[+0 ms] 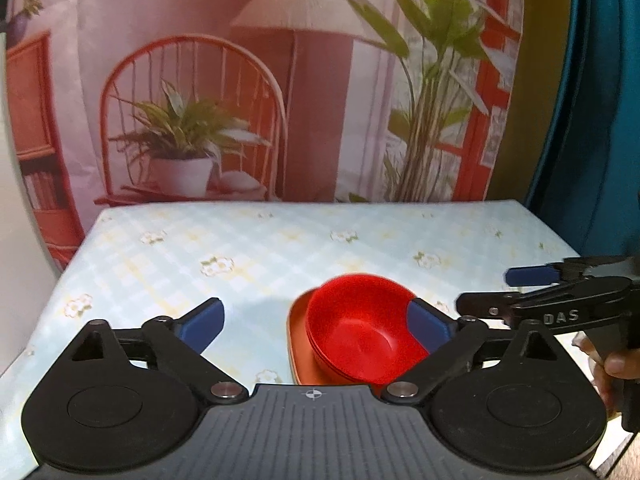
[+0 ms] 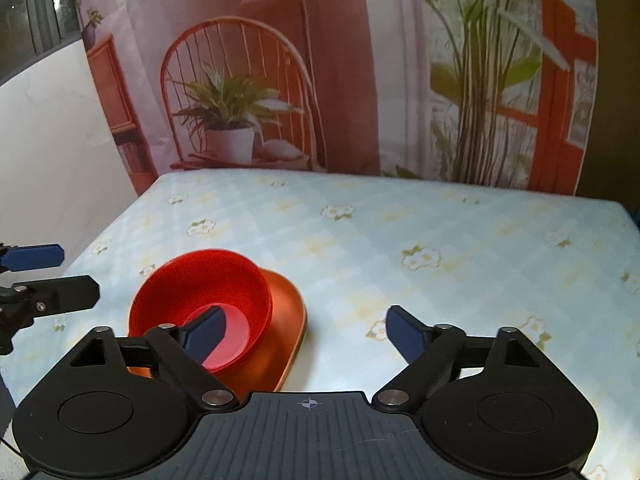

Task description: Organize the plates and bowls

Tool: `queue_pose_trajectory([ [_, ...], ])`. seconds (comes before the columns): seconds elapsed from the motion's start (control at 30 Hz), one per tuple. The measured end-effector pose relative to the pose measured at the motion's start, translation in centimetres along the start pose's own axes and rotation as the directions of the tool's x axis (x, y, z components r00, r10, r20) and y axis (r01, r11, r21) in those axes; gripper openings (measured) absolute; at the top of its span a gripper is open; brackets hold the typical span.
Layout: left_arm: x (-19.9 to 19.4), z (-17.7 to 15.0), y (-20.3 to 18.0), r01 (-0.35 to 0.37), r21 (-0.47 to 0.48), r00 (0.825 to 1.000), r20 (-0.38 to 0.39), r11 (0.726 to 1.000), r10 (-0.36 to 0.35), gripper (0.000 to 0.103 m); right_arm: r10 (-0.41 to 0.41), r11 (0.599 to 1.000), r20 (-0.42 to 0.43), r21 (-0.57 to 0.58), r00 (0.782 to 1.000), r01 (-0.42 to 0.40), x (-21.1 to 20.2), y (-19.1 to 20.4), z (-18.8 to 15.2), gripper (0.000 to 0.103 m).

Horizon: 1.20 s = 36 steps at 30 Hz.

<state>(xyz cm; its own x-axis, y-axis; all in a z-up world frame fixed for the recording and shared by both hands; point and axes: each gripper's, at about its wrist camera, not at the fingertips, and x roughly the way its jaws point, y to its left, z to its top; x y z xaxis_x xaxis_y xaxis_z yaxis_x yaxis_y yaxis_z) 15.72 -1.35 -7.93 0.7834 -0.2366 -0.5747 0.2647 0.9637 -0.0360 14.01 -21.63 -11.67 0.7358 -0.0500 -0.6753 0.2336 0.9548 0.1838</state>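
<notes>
stack of glossy red plastic bowls (image 1: 360, 328) nested together on an orange plastic plate with rounded corners (image 1: 298, 340), both set on the desk (image 1: 240, 248) under a pale blue checked cloth with small white flowers; bowls toward one side of the plate, leaving a strip of orange rim bare

left gripper (image 1: 316, 326) spread wide, nothing held; blue-padded left finger (image 1: 202, 324) over bare cloth, well clear of the plate; right finger (image 1: 430, 324) in front of the near side of the bowl stack, whether touching cannot be told from this view; bowls sitting right of the midline between the fingers, plate edge reaching into the gap

right gripper (image 2: 304, 332) also spread wide and empty; in its own view, left finger (image 2: 206, 334) overlapping the inside of the top red bowl (image 2: 200, 296), contact cannot be told; right finger (image 2: 406, 334) over bare cloth, apart from the orange plate (image 2: 286, 320); gap between the fingers mostly over cloth just beside the plate's edge

right gripper seen from the left view at the far right, black with blue pads, a hand (image 1: 618, 364) on its handle; printed backdrop of a chair, lamp and potted plants (image 1: 240, 80) behind the desk
</notes>
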Motion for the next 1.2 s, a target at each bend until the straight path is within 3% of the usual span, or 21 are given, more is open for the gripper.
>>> queue_pose_trajectory([
  [0.13,-1.4,0.6,0.0,-0.014,-0.016,0.999,0.044,1.0,0.015,0.103,-0.022,1.0,0.047,-0.011,0.999,0.023,-1.9,0.1,0.5,0.103],
  [0.33,-3.6,1.8,-0.2,-0.049,-0.033,0.994,0.091,0.998,0.052,0.103,-0.052,0.998,0.123,-0.028,0.991,0.055,-5.3,0.6,1.2,0.103],
  [0.43,-4.8,2.3,-0.7,-0.111,-0.03,0.987,0.118,0.993,0.114,0.103,-0.072,0.996,0.165,-0.041,0.984,0.079,-7.0,1.1,1.7,0.103],
  [0.53,-6.3,2.7,-1.4,-0.172,-0.017,0.973,0.157,0.985,0.172,0.103,-0.095,0.993,0.219,-0.05,0.971,0.109,-9.0,1.8,2.0,0.103],
  [0.7,-8.6,3.4,-1.8,-0.159,-0.018,0.969,0.19,0.987,0.159,0.103,-0.093,0.992,0.299,-0.058,0.95,0.116,-12.2,2.6,2.4,0.103],
  [0.87,-10.2,4.0,-2.5,-0.214,-0.001,0.953,0.22,0.977,0.209,0.103,-0.114,0.989,0.391,-0.047,0.913,0.144,-15.2,3.2,2.5,0.103],
  [1.2,-12.5,5.0,-3.8,-0.237,-0.023,0.93,0.285,0.971,0.233,0.103,-0.13,0.99,0.415,-0.003,0.9,0.144,-17.7,3.0,3.0,0.103],
])
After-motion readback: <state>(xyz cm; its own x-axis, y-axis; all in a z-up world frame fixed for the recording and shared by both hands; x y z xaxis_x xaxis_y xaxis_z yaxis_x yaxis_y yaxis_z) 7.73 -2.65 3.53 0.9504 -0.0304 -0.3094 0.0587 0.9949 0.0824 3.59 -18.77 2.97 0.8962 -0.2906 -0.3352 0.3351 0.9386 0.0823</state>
